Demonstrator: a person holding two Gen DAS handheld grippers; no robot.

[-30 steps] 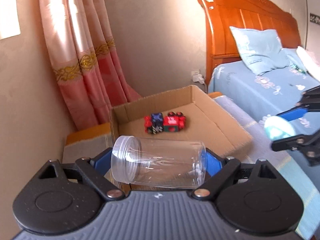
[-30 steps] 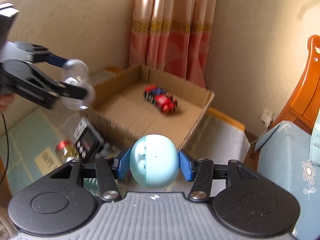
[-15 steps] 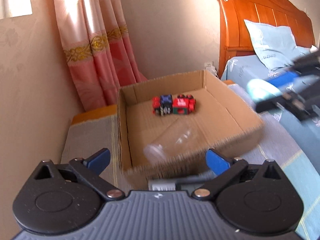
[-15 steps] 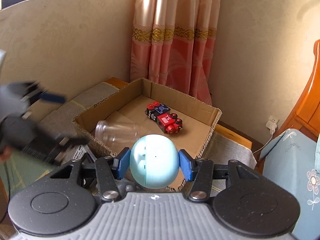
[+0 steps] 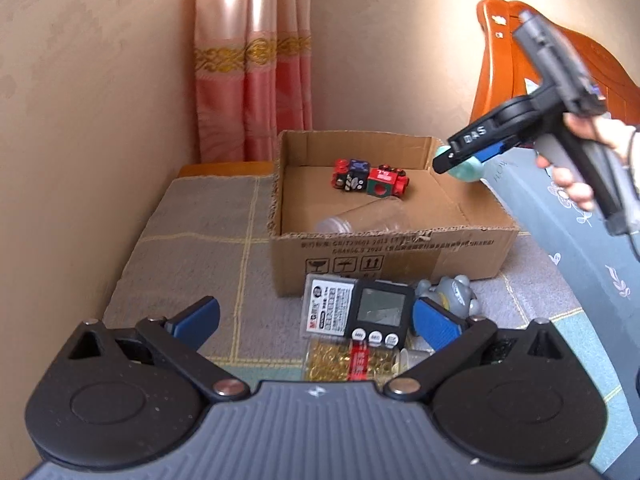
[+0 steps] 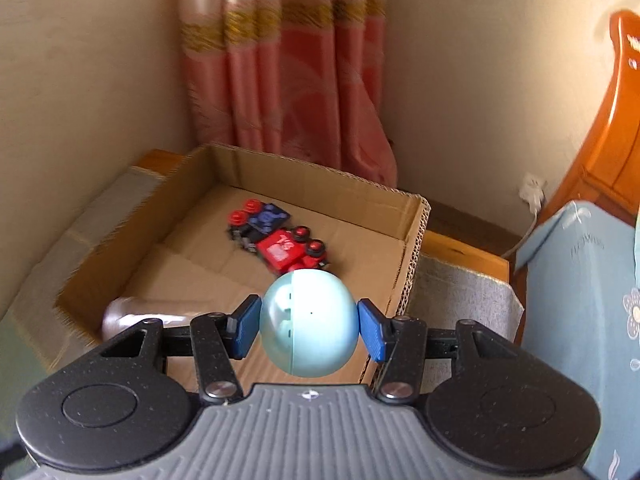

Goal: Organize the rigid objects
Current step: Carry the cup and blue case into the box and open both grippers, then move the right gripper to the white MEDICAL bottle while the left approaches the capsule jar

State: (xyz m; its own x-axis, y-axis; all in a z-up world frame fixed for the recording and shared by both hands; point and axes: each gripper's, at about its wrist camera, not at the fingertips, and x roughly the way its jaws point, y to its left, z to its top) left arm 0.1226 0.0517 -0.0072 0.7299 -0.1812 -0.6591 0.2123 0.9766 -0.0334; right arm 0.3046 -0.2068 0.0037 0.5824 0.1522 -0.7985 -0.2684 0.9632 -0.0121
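Since a second earlier the clear jar (image 5: 366, 216) had left the left gripper (image 5: 316, 320), whose jaws had just been opening and stood wide apart with nothing between them, and it lay on its side inside the cardboard box (image 5: 392, 256), close to the box's near wall. Just outside that wall lay a black timer (image 5: 378, 314), a labelled case (image 5: 328, 306), a grey figurine (image 5: 454, 294) and what looked like a jar of gold rings (image 5: 352, 362). Over the box's right edge the right gripper (image 6: 308, 322) was clamped on a pale blue ball (image 6: 310, 322), with the red and blue toy train (image 6: 280, 240) farther back in the box.
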